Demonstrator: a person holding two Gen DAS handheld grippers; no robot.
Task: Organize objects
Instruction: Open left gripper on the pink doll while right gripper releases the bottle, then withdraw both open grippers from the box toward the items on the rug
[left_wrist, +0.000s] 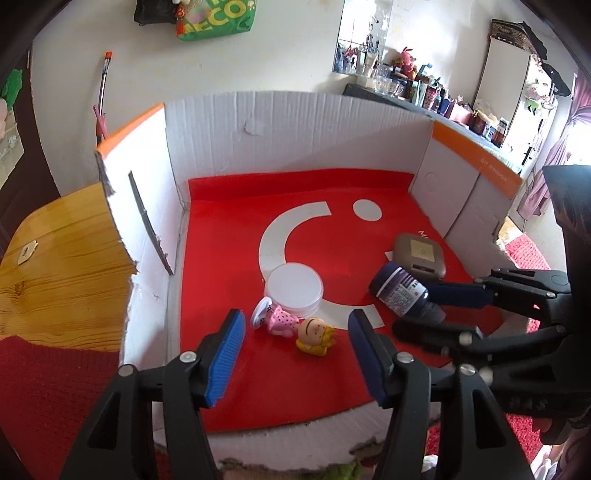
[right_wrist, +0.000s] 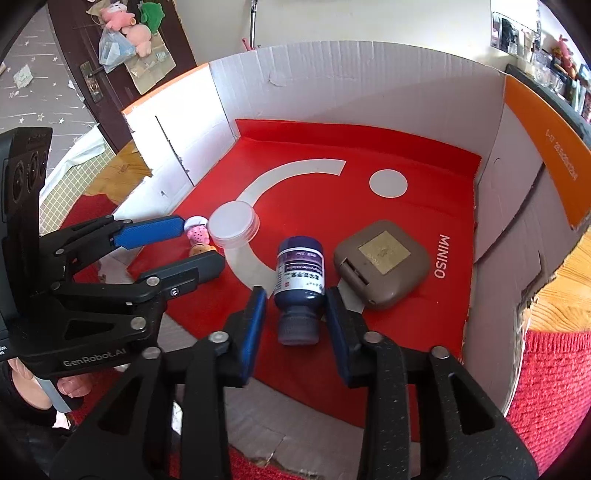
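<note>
The right tongs (right_wrist: 295, 314) stand open astride the dark bottle (right_wrist: 300, 284), which lies on the box's red floor (right_wrist: 406, 147) just beside the brown case (right_wrist: 382, 264). The left tongs (left_wrist: 295, 354) gape, empty, over the doll (left_wrist: 295, 328). Lying on its side, the bottle could roll against the case.

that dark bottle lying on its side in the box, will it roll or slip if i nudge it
Probably yes. The dark bottle is round and lies on its side on the flat red liner, so a sideways nudge may roll it. Its surface looks smooth and glossy, so it might slip. The right gripper stands open around it, pads apparently clear.
</note>
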